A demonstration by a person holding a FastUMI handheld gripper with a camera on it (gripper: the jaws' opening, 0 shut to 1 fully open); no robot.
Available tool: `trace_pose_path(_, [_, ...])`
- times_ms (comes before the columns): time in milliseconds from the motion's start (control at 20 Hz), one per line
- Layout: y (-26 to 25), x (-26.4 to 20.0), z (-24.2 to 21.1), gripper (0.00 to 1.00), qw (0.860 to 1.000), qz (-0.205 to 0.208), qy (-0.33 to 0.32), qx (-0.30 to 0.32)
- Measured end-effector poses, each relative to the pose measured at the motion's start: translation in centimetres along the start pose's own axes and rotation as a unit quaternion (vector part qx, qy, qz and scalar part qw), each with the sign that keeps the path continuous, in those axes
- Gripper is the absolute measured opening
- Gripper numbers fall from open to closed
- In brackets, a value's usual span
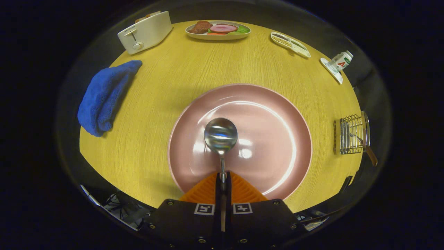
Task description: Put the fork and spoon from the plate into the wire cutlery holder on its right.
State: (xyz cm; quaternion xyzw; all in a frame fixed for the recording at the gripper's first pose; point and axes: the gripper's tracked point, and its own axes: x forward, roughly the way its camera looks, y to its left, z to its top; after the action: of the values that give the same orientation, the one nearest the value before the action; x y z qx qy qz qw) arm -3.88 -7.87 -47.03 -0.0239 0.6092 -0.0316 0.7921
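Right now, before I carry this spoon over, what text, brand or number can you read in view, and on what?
Toaster: small brand print on its front, too small to read.
Bottle: label print, too blurred to read.
Tongs, shut on the spoon over the plate: two square coded markers, no words.
No other text can be made out.

Yellow wood-grain table (194,76), dark surroundings
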Motion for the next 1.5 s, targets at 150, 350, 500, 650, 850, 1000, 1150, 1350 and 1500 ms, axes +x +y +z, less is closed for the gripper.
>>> trace_pose_path(150, [-0.4, -0.4, 0.6, 0.05, 1.000, -0.009, -0.003, -0.001])
trace_pose_path(350, [-1.1, -1.5, 2.2, 0.05, 1.000, -0.022, -0.015, -0.009])
trace_pose_path(500, [-1.5, -2.5, 3.4, 0.05, 0.999, -0.030, -0.027, -0.009])
trace_pose_path(650, [-2.5, -3.6, 4.5, 0.05, 0.998, -0.047, -0.036, -0.012])
trace_pose_path(850, [-4.6, -5.6, 6.4, 0.05, 0.996, -0.071, -0.053, 0.001])
trace_pose_path(1000, [-7.0, -7.2, 7.6, 0.05, 0.994, -0.090, -0.065, 0.020])
trace_pose_path(1150, [-9.8, -8.5, 8.5, 0.05, 0.990, -0.106, -0.077, 0.049])
trace_pose_path(1350, [-14.0, -10.4, 8.7, 0.05, 0.984, -0.131, -0.083, 0.090])
trace_pose_path(1500, [-17.6, -11.0, 8.1, 0.05, 0.978, -0.146, -0.082, 0.123])
